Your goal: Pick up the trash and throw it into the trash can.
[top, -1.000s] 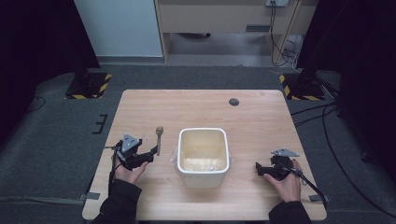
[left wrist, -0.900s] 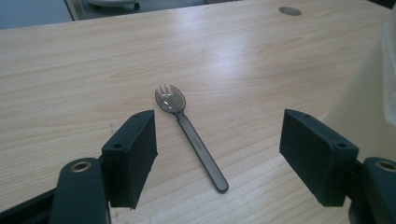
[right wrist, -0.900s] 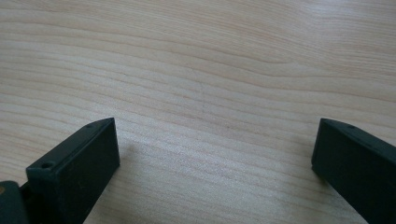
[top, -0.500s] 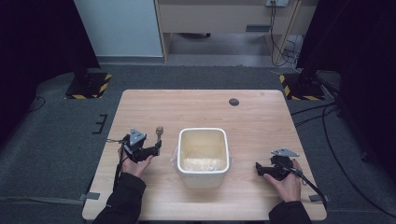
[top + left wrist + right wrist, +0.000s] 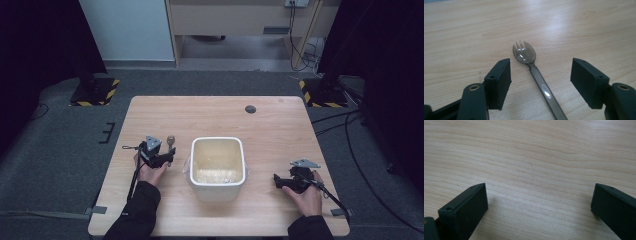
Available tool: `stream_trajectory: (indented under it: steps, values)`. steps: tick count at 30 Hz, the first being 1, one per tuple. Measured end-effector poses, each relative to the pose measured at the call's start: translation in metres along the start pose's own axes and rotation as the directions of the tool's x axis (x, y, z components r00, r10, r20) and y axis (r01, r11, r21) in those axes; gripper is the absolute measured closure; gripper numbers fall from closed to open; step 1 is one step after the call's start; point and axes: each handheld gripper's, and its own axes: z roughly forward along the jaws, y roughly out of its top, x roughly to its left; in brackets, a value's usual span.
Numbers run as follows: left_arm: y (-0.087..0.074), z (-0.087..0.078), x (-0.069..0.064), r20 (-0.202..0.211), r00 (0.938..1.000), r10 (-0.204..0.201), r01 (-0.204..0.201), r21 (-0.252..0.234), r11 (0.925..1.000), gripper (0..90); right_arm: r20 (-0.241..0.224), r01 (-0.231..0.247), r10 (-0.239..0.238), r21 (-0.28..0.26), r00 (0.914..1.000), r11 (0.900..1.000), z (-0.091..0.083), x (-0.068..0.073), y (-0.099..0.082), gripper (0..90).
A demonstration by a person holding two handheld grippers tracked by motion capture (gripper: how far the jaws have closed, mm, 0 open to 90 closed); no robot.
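Observation:
A dark translucent spork [image 5: 525, 53] lies flat on the wooden table, its tined head pointing away from me. My left gripper [image 5: 541, 75] is open, with one jaw on each side of the spork's handle and neither touching it. From above, the spork [image 5: 171, 141] lies just left of a white square tub [image 5: 218, 192], and the left gripper [image 5: 167, 159] sits at its handle end. The tub holds something pale at its bottom. My right gripper [image 5: 276, 181] rests open on the table to the right of the tub; between its jaws [image 5: 539, 195] is bare wood.
A small dark round cap [image 5: 250, 109] is set in the table [image 5: 210, 117] near its far edge. Black stands with yellow-striped bases [image 5: 95, 92] stand on the floor beyond both far corners. Cables [image 5: 350, 145] run along the right side.
The left hand has moved forward and to the right, bringing its open gripper around the spork's handle. The right hand and the tub have not moved.

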Motion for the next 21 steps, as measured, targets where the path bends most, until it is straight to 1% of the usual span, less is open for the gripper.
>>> stream_trajectory:
  steps: [4, 6, 9, 11, 13, 16, 21]
  values:
    - [-0.004, 0.008, 0.002, -0.012, 0.9999, -0.006, 0.006, 0.036, 0.9993, 34.0, 0.0, 0.001, -0.001, 0.0, 1.0, 1.0, 0.0, 0.0, 0.0, 1.1]
    - [-0.005, 0.01, 0.0, -0.013, 0.9999, 0.002, -0.001, 0.056, 0.9984, 35.1, 0.0, 0.001, -0.001, -0.001, 1.0, 1.0, 0.0, 0.0, 0.0, 1.1]
    - [-0.004, 0.011, -0.002, -0.019, 0.9998, 0.008, -0.007, 0.053, 0.9985, 37.7, 0.0, 0.001, -0.001, -0.001, 1.0, 1.0, 0.0, 0.0, 0.0, 1.1]
    - [-0.004, 0.012, -0.002, -0.023, 0.9997, 0.01, -0.008, 0.069, 0.9976, 41.0, 0.0, 0.003, -0.003, -0.001, 1.0, 1.0, 0.0, 0.0, 0.0, 1.1]
    - [-0.005, 0.013, -0.003, -0.031, 0.9995, 0.011, -0.007, 0.106, 0.9943, 46.4, 0.0, 0.001, -0.001, -0.001, 1.0, 1.0, 0.0, 0.0, 0.0, 1.1]
    - [-0.005, 0.013, -0.004, -0.019, 0.9998, 0.001, 0.001, 0.105, 0.9945, 52.5, -0.001, 0.002, -0.002, -0.001, 1.0, 1.0, 0.0, 0.0, 0.0, 1.2]
    - [-0.005, 0.012, -0.006, -0.011, 0.9999, 0.012, -0.011, 0.101, 0.9948, 62.7, -0.001, 0.002, -0.002, -0.001, 1.0, 1.0, 0.0, 0.0, 0.0, 1.2]
